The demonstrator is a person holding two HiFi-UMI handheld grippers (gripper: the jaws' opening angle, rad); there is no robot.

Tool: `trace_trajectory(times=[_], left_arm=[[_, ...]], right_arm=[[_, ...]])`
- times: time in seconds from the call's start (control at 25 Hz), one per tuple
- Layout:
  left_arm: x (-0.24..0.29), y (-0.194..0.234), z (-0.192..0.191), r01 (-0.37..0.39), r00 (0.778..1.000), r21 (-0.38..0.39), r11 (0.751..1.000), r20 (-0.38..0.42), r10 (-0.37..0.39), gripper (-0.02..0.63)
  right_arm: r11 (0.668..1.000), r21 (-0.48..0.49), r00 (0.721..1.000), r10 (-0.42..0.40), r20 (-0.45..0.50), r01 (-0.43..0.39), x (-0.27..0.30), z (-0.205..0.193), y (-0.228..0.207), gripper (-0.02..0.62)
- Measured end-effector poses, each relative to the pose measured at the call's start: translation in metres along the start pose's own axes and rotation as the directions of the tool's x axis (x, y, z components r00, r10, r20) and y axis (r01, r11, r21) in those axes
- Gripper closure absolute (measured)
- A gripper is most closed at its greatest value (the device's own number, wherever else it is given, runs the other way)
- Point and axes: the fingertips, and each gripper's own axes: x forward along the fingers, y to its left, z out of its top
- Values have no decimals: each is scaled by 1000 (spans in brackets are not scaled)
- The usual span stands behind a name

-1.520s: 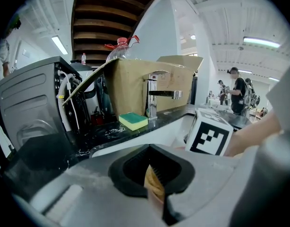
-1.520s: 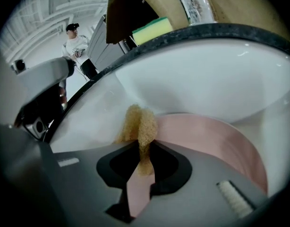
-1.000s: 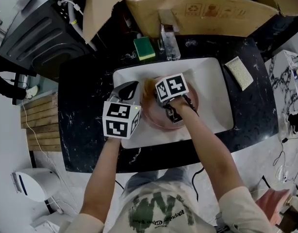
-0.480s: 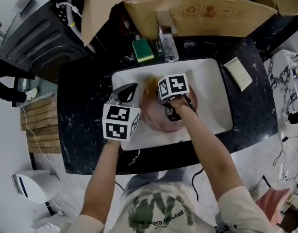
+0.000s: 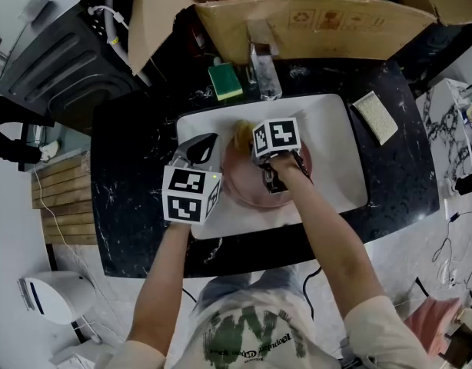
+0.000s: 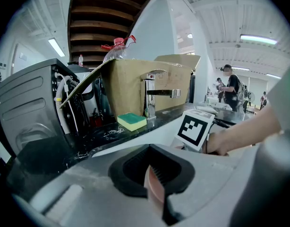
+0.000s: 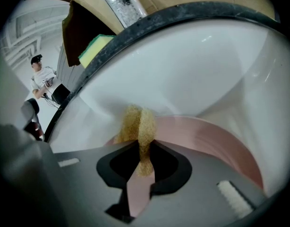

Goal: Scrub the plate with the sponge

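Note:
A pink plate [image 5: 247,189] lies in the white sink [image 5: 336,129]. My left gripper [image 5: 207,149] is shut on the plate's left rim; in the left gripper view the pink rim [image 6: 155,189] sits pinched between the jaws. My right gripper [image 5: 248,140] is over the plate's far edge, shut on a yellow-brown sponge [image 5: 240,132]. Seen from the right gripper view, the sponge [image 7: 140,126] is folded between the jaws and presses on the plate [image 7: 206,138] by the sink wall [image 7: 192,70]. The right gripper's marker cube [image 6: 195,129] shows in the left gripper view.
A green and yellow sponge [image 5: 228,79] lies on the black counter [image 5: 136,167] behind the sink, next to the faucet [image 5: 265,61]. A pale scrub pad [image 5: 378,116] lies at the sink's right. A cardboard box [image 5: 320,14] stands behind.
The right gripper with the sponge has shifted slightly to the right along the plate's far edge. The left gripper still grips the rim in the same place.

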Motion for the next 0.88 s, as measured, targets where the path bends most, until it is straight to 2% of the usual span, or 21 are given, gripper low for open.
trace_trajectory(times=[0.88], left_arm=[[3, -2, -1, 12, 1000, -2, 1000, -1, -12, 601]], right_arm=[[988, 54, 989, -145, 17, 144, -28, -4, -46, 532]])
